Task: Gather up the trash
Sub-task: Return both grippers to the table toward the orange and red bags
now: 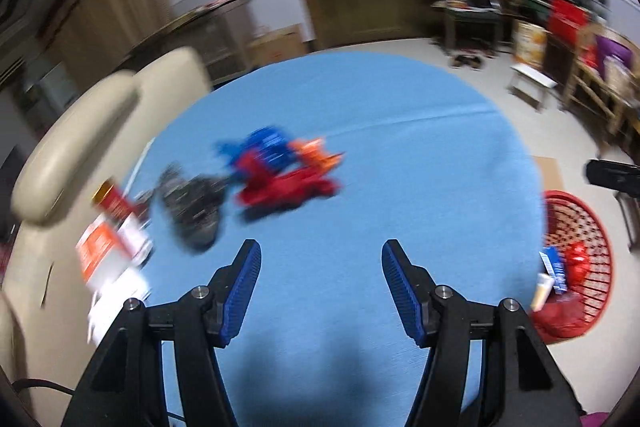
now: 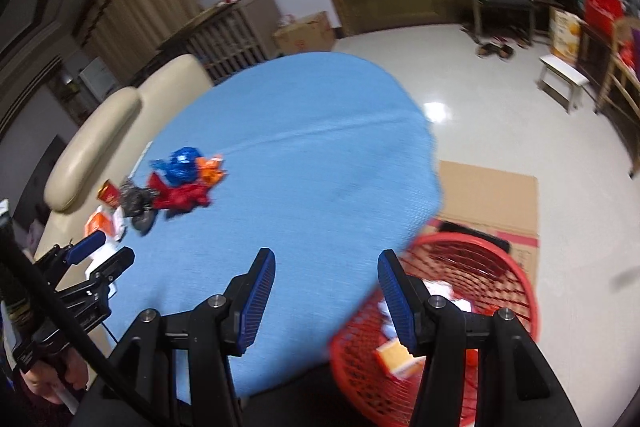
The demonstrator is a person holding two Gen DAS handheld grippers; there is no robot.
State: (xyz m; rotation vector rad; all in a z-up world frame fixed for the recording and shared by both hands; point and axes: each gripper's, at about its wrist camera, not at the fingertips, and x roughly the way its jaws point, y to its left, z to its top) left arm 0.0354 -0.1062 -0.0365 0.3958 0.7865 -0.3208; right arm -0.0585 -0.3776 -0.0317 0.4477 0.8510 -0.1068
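Left hand-held gripper (image 1: pixel 321 259): jaws spread wide, nothing between them. It hangs above the bare near part of the blue-covered surface (image 1: pixel 400 147). Right hand-held gripper (image 2: pixel 326 267): jaws likewise spread wide and empty, positioned over the near right edge of the surface, with its right finger above the red basket (image 2: pixel 516 283).

Trash location, left wrist view: a cluster lies on the surface at 11 o'clock from the left hand-held gripper. It comprises a red wrapper (image 1: pixel 288 189), a blue wrapper (image 1: pixel 268 143), an orange wrapper (image 1: pixel 316 153) and a dark crumpled wrapper (image 1: pixel 192 203). A red-and-white carton (image 1: pixel 116 227) lies at 9 to 10 o'clock, at the left edge of the surface. Motion blur prevents finer identification.

Progress, as judged: partly complete. The red basket, on the floor at 3 o'clock beside the surface, already holds several pieces, including a small orange-and-white box (image 2: pixel 396 357). The whole cluster and the carton remain to be collected.

Clearance: the central and right portions of the surface are unobstructed, giving an open path from cluster to basket. A beige sofa (image 1: pixel 100 115) borders the surface on the left, close to the carton. The basket rim sits below the surface edge at the right.
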